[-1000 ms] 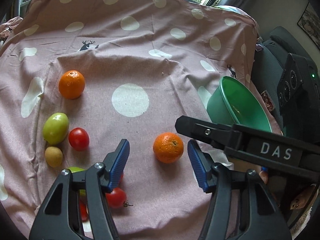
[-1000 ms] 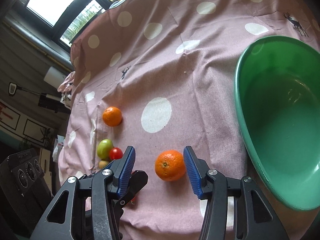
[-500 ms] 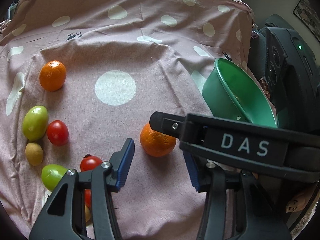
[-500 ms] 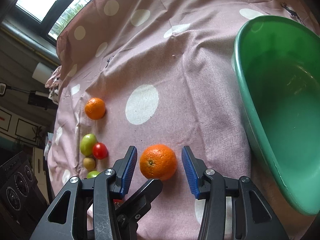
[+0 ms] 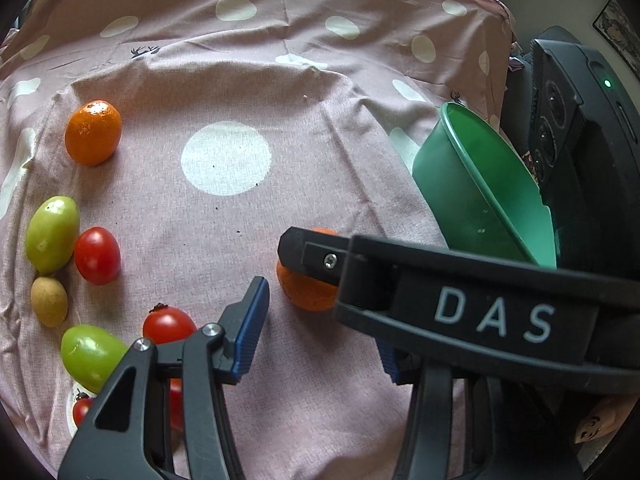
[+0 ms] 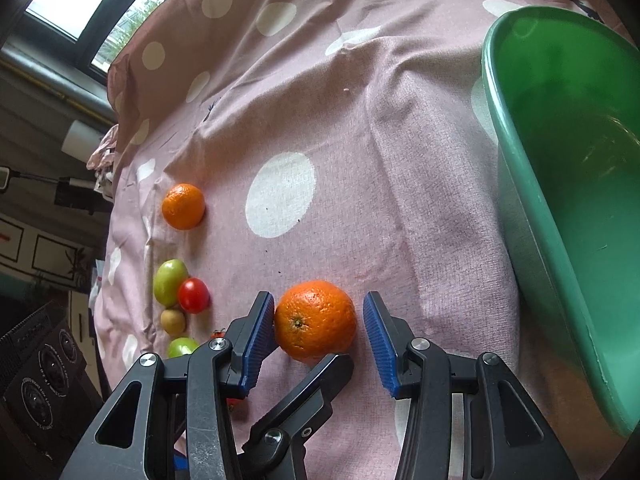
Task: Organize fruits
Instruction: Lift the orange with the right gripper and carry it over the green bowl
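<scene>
Oranges first: in my left wrist view the near orange [image 5: 306,292] sits at centre on the spotted cloth [image 5: 280,80], half hidden behind the right gripper [image 5: 460,304]. My left gripper [image 5: 320,328] has just narrowed its jaws, still spread with nothing between them.

In the right wrist view, jaws straddle that orange [image 6: 315,320] at lower centre, left pad touching, right pad clear. I'd judge it's bound for the green bowl [image 6: 520,200] at right.

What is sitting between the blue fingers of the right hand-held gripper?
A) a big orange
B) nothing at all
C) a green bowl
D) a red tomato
A: in the right wrist view the big orange sits on the cloth between the blue pads of the right hand-held gripper.
</scene>
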`<action>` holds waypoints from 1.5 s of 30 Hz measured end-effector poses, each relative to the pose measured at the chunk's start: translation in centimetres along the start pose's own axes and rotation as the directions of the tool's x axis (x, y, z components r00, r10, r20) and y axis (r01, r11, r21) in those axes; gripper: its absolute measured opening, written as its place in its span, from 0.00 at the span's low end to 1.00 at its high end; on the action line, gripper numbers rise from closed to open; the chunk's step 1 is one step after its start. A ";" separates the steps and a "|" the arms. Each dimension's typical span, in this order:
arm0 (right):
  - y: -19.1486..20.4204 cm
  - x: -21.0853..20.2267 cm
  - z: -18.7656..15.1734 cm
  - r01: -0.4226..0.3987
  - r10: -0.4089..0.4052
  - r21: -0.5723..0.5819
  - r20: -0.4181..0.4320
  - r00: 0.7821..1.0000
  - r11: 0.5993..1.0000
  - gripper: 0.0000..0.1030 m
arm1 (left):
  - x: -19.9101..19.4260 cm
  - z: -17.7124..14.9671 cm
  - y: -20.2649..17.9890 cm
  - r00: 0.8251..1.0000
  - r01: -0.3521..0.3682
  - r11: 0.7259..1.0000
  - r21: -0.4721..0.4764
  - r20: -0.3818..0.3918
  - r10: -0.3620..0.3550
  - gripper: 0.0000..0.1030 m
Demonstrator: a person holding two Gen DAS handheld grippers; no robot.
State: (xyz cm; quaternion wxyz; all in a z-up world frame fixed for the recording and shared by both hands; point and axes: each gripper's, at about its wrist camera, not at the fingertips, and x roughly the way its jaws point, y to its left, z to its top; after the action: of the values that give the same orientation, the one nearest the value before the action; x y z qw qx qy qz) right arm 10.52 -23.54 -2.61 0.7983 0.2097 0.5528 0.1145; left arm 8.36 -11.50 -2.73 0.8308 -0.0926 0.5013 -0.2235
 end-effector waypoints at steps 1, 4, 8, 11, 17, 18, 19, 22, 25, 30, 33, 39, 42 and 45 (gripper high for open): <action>0.0 0.1 0.0 -0.001 0.001 0.001 -0.003 1.000 1.000 0.48 | 0.0 0.0 0.0 1.000 -0.003 1.000 0.000 0.001 0.003 0.47; 0.0 0.2 0.0 -0.004 0.004 -0.002 -0.012 1.000 1.000 0.48 | 0.1 0.0 0.1 1.000 0.001 1.000 -0.002 0.001 -0.001 0.47; -0.1 0.4 0.0 -0.009 0.009 0.000 -0.022 1.000 1.000 0.48 | 0.2 0.0 0.3 1.000 0.005 1.000 -0.011 0.002 -0.005 0.47; 0.0 0.4 0.0 -0.003 0.003 -0.008 -0.018 1.000 1.000 0.48 | 0.2 0.0 0.4 1.000 0.011 1.000 -0.009 0.005 -0.011 0.45; 0.1 0.4 -0.1 -0.002 0.002 -0.019 -0.013 1.000 1.000 0.48 | 0.6 -0.1 0.2 1.000 0.027 1.000 -0.003 0.004 -0.027 0.40; 0.1 0.4 -0.1 -0.004 0.004 -0.020 -0.014 1.000 1.000 0.48 | 0.6 0.0 0.2 1.000 0.028 1.000 0.000 0.008 -0.028 0.40; 0.2 0.5 -0.1 -0.005 0.005 -0.021 -0.014 1.000 1.000 0.48 | 0.6 0.0 0.3 1.000 0.030 1.000 -0.001 0.010 -0.030 0.40; 0.2 0.5 0.0 -0.014 0.013 -0.024 -0.016 1.000 1.000 0.48 | 0.6 0.0 0.3 0.999 0.033 0.999 -0.002 0.013 -0.033 0.40; 0.3 0.5 -0.1 -0.007 0.007 -0.033 -0.013 1.000 0.999 0.48 | 0.5 -0.1 0.4 0.999 0.035 0.999 -0.001 0.015 -0.035 0.40; 0.3 0.5 -0.1 -0.015 0.014 -0.033 -0.017 1.000 0.999 0.48 | 0.3 -0.1 0.3 0.999 0.027 1.000 -0.004 0.022 -0.027 0.40; 0.5 0.6 -0.2 -0.021 0.020 -0.037 -0.019 1.000 0.999 0.48 | 0.0 0.0 0.4 0.999 0.030 1.000 -0.004 0.032 -0.030 0.39; 1.0 0.0 -0.3 -0.020 0.021 -0.056 0.005 1.000 0.998 0.48 | -0.6 0.0 0.1 0.998 0.033 0.999 0.006 0.047 -0.033 0.39; 1.2 -0.4 -0.3 -0.015 0.017 -0.066 0.020 1.000 0.998 0.48 | -0.9 0.1 0.0 0.998 0.041 0.999 0.008 0.054 -0.041 0.39; 1.4 -0.9 -0.4 -0.015 0.018 -0.073 0.033 0.999 0.997 0.48 | -1.4 0.1 -0.2 0.997 0.036 0.999 0.018 0.067 -0.037 0.39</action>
State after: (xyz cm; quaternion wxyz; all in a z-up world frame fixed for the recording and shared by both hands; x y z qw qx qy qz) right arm 9.88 -22.61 -1.37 0.8137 0.1870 0.5329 0.1375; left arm 7.82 -11.05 -1.51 0.8436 -0.1024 0.4694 -0.2397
